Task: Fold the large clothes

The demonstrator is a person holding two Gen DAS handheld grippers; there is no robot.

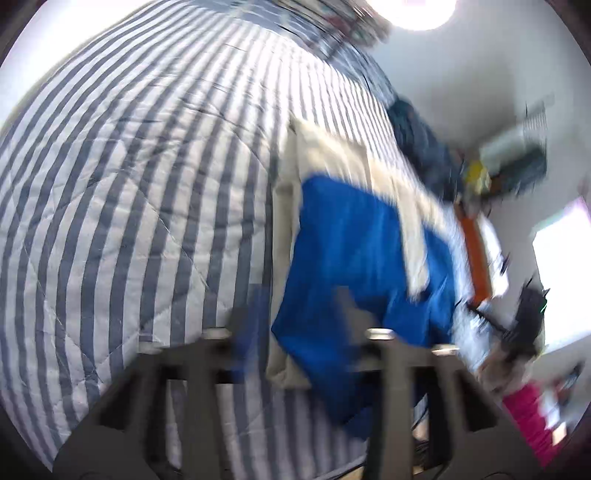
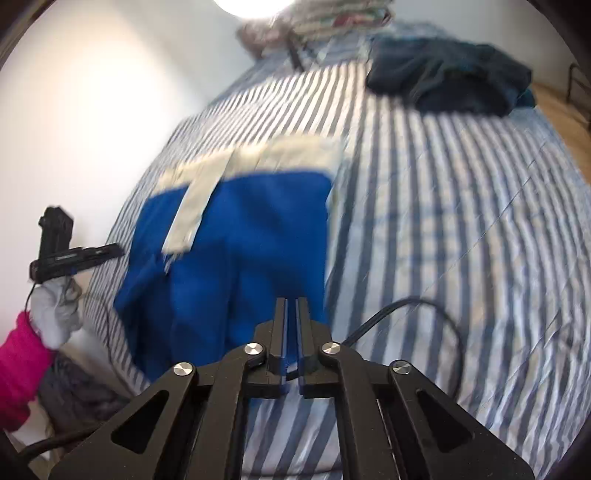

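A blue and cream garment (image 2: 251, 236) lies on the striped bedspread (image 2: 443, 206); it also shows in the left wrist view (image 1: 354, 251), blurred. My right gripper (image 2: 292, 306) is shut on the garment's near blue edge. My left gripper (image 1: 299, 317) is open above the bed, its blurred fingers (image 1: 243, 325) wide apart over the garment's edge, holding nothing. The left gripper also shows in the right wrist view (image 2: 85, 254), held in a gloved hand at the bed's left side.
A dark navy garment (image 2: 450, 79) lies crumpled at the bed's far right. Folded clothes (image 2: 343, 16) are stacked at the bed's far end. A black cable (image 2: 424, 317) loops over the bedspread near my right gripper. A white wall (image 2: 92, 110) runs along the left.
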